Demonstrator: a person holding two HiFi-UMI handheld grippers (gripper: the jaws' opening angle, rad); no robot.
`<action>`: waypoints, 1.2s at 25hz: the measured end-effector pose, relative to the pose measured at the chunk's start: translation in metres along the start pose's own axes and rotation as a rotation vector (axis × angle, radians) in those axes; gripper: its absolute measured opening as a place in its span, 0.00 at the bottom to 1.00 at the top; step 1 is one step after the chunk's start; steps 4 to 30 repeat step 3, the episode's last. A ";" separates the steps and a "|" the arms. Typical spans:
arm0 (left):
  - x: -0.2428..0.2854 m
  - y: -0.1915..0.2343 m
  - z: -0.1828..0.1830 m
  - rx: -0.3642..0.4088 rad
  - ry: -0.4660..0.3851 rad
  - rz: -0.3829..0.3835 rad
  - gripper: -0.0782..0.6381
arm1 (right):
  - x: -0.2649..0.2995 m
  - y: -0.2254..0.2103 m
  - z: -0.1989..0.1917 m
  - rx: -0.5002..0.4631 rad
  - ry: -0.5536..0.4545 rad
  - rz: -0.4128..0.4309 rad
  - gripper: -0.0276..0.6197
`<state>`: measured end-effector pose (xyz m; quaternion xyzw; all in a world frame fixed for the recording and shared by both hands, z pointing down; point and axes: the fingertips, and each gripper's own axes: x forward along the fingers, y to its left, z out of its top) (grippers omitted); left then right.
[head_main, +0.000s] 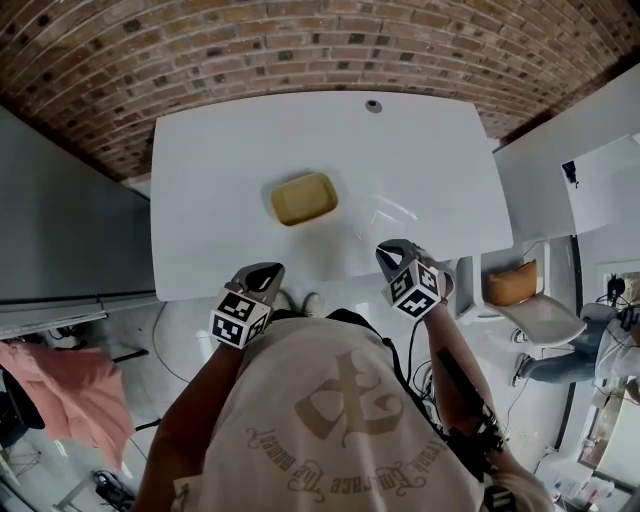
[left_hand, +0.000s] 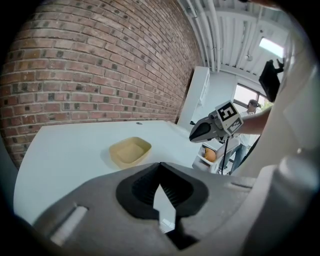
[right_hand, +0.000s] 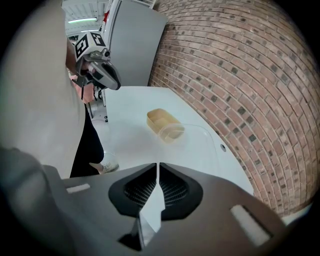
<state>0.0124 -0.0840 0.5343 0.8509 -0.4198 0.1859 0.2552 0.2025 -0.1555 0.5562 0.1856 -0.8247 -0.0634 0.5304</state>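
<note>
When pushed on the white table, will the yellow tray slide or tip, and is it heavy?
The yellow tray looks shallow, wide and empty, so it is probably light and unlikely to tip. On the smooth white table it would likely slide easily.

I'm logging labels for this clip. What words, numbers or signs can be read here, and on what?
Shirt: curved lettering around a printed emblem, upside down and too blurred to read.
Marker cubes: black-and-white square codes, no letters.
Yellow tray: no text.
</note>
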 end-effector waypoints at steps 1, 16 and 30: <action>-0.001 0.001 0.000 0.001 0.000 -0.002 0.11 | 0.000 0.001 0.002 0.000 0.001 0.000 0.09; -0.004 0.004 -0.001 0.002 -0.001 -0.004 0.11 | 0.001 0.003 0.006 0.001 0.002 0.001 0.09; -0.004 0.004 -0.001 0.002 -0.001 -0.004 0.11 | 0.001 0.003 0.006 0.001 0.002 0.001 0.09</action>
